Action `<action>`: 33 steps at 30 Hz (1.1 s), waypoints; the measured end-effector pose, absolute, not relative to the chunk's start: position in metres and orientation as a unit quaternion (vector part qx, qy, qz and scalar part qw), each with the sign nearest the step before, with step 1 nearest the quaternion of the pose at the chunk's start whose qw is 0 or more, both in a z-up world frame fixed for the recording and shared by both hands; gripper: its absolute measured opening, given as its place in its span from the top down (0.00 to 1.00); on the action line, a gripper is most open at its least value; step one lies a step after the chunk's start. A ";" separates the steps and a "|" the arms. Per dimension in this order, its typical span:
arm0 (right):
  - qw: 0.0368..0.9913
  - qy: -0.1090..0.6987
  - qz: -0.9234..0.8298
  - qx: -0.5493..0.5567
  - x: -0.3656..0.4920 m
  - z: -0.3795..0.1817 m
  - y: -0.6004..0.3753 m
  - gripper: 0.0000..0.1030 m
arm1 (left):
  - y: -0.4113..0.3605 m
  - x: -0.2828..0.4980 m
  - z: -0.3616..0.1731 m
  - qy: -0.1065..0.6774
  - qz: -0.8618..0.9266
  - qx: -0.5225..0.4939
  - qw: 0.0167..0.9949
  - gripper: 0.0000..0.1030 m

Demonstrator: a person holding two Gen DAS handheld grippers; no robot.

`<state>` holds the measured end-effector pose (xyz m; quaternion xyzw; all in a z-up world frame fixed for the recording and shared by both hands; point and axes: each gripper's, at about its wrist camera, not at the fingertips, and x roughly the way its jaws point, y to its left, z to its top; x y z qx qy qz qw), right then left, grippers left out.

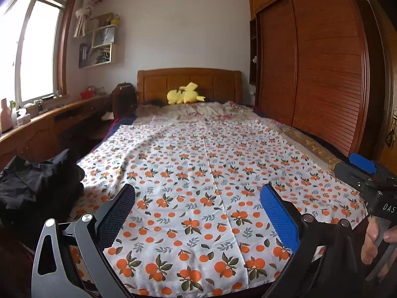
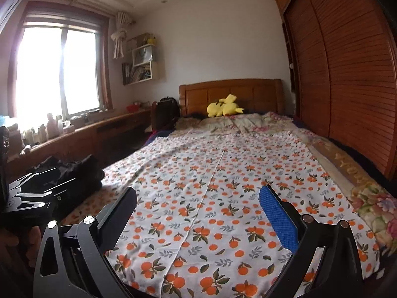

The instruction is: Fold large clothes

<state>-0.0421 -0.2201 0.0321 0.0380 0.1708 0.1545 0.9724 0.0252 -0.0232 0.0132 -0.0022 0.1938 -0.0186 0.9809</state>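
Left wrist view: left tongs (image 1: 197, 213) spread wide, nothing between the fingers, poised above the near end of the orange-print cloth (image 1: 198, 173). Cloth lies flat and spread along the bed (image 1: 320, 149), a centre seam running away toward the wooden headboard (image 1: 188, 82). Yellow plush toy (image 1: 184, 94) rests at the headboard. Dark garment pile (image 1: 37, 186) heaped at the bed's left edge, touching the cloth's left border. Only this view shows the right tongs (image 1: 362, 166) from outside, at the right margin over the cloth's right edge, with a hand (image 1: 377, 238) on the trigger handle below; whether they are apart or together cannot be told from here.

Right wrist view: right tongs (image 2: 198, 213) plainly wide apart and empty, also over the cloth's near end. This view alone shows the floral quilt (image 2: 372, 203) exposed beside the cloth's right edge, and the body of the left tool (image 2: 32, 193) at lower left. Wardrobe (image 2: 347, 74) stands on the right; window (image 2: 57, 69) on the left, above a cluttered worktop (image 2: 82, 134).
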 end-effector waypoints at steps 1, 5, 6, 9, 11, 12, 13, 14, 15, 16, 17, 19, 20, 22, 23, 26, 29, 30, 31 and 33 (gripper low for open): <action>0.973 0.169 0.154 0.039 -0.044 0.034 -0.221 0.07 | -0.022 0.023 0.016 0.191 -0.016 -0.002 0.982 0.02; 0.973 0.168 0.151 0.040 -0.046 0.034 -0.222 0.07 | -0.020 0.017 0.021 0.184 -0.013 -0.004 0.983 0.02; 0.973 0.168 0.151 0.041 -0.046 0.035 -0.222 0.07 | -0.019 0.017 0.022 0.183 -0.013 -0.005 0.983 0.02; 0.974 0.167 0.151 0.041 -0.047 0.035 -0.222 0.07 | -0.018 0.016 0.023 0.183 -0.013 -0.005 0.983 0.02; 0.973 0.167 0.152 0.041 -0.047 0.035 -0.222 0.07 | -0.016 0.016 0.023 0.184 -0.012 -0.007 0.983 0.02; 0.974 0.167 0.151 0.041 -0.047 0.035 -0.222 0.07 | -0.015 0.015 0.023 0.185 -0.012 -0.008 0.983 0.02; 0.974 0.167 0.150 0.041 -0.047 0.035 -0.222 0.07 | -0.015 0.016 0.023 0.186 -0.012 -0.009 0.982 0.02; 0.973 0.167 0.151 0.041 -0.047 0.035 -0.222 0.07 | -0.014 0.016 0.023 0.187 -0.012 -0.009 0.982 0.02; 0.973 0.167 0.151 0.041 -0.047 0.035 -0.222 0.07 | -0.014 0.016 0.023 0.187 -0.012 -0.009 0.982 0.02; 0.974 0.167 0.150 0.040 -0.047 0.034 -0.222 0.07 | -0.014 0.016 0.023 0.187 -0.012 -0.009 0.982 0.02; 0.973 0.168 0.150 0.040 -0.047 0.034 -0.222 0.07 | -0.014 0.016 0.023 0.188 -0.012 -0.009 0.982 0.02; 0.973 0.170 0.150 0.040 -0.046 0.033 -0.221 0.07 | -0.014 0.016 0.022 0.189 -0.011 -0.009 0.982 0.02; 0.973 0.171 0.150 0.040 -0.046 0.033 -0.221 0.07 | -0.013 0.016 0.021 0.189 -0.011 -0.009 0.982 0.02; 0.973 0.172 0.150 0.040 -0.046 0.032 -0.220 0.07 | -0.013 0.017 0.020 0.191 -0.011 -0.010 0.982 0.02; 0.973 0.172 0.150 0.039 -0.046 0.031 -0.220 0.07 | -0.012 0.018 0.020 0.191 -0.011 -0.010 0.981 0.02; 0.973 0.173 0.150 0.040 -0.046 0.031 -0.219 0.07 | -0.012 0.019 0.018 0.192 -0.009 -0.010 0.981 0.02; 0.973 0.174 0.150 0.039 -0.044 0.030 -0.219 0.07 | -0.013 0.020 0.016 0.194 -0.009 -0.009 0.981 0.02; 0.972 0.174 0.150 0.040 -0.044 0.030 -0.219 0.07 | -0.013 0.020 0.015 0.194 -0.009 -0.009 0.981 0.02; 0.972 0.174 0.150 0.039 -0.044 0.029 -0.219 0.07 | -0.013 0.020 0.014 0.195 -0.009 -0.008 0.981 0.02; 0.972 0.174 0.150 0.039 -0.044 0.030 -0.219 0.07 | -0.012 0.021 0.013 0.196 -0.009 -0.008 0.980 0.02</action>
